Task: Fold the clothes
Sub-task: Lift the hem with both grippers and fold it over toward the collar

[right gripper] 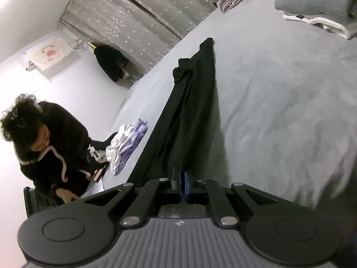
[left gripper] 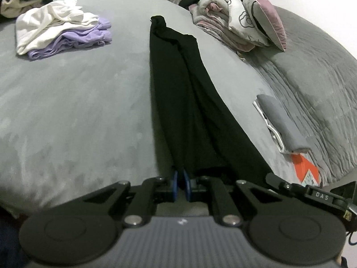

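A grey bed [left gripper: 78, 102] fills both views. Down its middle, a long black garment [left gripper: 178, 93] runs from the near edge to the far side, lying in lengthwise folds with its far end bunched; in the right wrist view the near part [right gripper: 185, 116] lifts off the bed towards the grippers. At the far right sits a heap of bedding [left gripper: 225, 20] with a pillow [left gripper: 263, 15] leaning on it. At the far left lies a pile of white and lilac clothes [left gripper: 60, 29]. Near right, a folded grey stack [left gripper: 281, 122] rests on a white piece, just beside an orange item [left gripper: 305, 167]. In the right wrist view a person [right gripper: 53, 143] in a dark top bends over the left side of the bed. The left gripper [left gripper: 181, 178] has its blue pads pressed together, pinching the garment's near end. The right gripper [right gripper: 182, 178] likewise pinches that end.
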`<act>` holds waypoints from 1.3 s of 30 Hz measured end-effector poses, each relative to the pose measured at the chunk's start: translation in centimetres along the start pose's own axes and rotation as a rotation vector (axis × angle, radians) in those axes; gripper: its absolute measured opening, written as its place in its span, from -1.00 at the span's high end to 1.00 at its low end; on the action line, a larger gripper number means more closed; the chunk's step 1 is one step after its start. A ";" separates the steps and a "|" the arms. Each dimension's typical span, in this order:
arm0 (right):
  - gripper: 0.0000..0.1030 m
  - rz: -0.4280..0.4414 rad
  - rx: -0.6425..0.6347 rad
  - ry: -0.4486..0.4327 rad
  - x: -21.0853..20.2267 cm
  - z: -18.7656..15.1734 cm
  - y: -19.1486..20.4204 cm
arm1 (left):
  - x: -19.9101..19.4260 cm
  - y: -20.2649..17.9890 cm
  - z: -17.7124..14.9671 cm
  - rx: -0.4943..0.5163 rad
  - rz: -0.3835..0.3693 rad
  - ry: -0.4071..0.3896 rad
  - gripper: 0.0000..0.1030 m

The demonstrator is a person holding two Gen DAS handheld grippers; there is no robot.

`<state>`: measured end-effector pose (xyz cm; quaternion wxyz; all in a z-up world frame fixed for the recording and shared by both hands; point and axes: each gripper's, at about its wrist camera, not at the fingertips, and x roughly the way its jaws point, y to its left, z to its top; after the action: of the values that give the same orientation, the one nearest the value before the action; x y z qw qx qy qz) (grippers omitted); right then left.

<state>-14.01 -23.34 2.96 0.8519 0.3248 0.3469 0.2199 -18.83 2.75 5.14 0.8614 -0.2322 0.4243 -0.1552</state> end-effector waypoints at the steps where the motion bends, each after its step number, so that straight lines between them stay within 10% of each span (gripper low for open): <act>1: 0.88 0.000 0.001 0.002 -0.3 -0.1 0.1 | -0.4 -0.2 -0.5 0.003 -0.001 0.000 0.88; 16: 0.88 -0.010 -0.035 0.009 -6.5 -1.8 1.8 | -4.5 -4.5 -4.4 0.090 0.036 0.022 0.87; 28: 0.87 0.035 -0.057 0.001 0.4 6.7 2.7 | 0.7 -4.5 6.8 0.040 0.126 0.030 0.87; 39: 0.87 -0.092 -0.028 0.136 11.8 15.6 0.2 | 9.8 -3.1 16.6 0.017 0.207 0.046 0.87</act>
<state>5.21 -22.38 6.33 0.8400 0.2811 0.4154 0.2070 0.08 0.06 9.11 0.8649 -0.1762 0.4641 -0.0742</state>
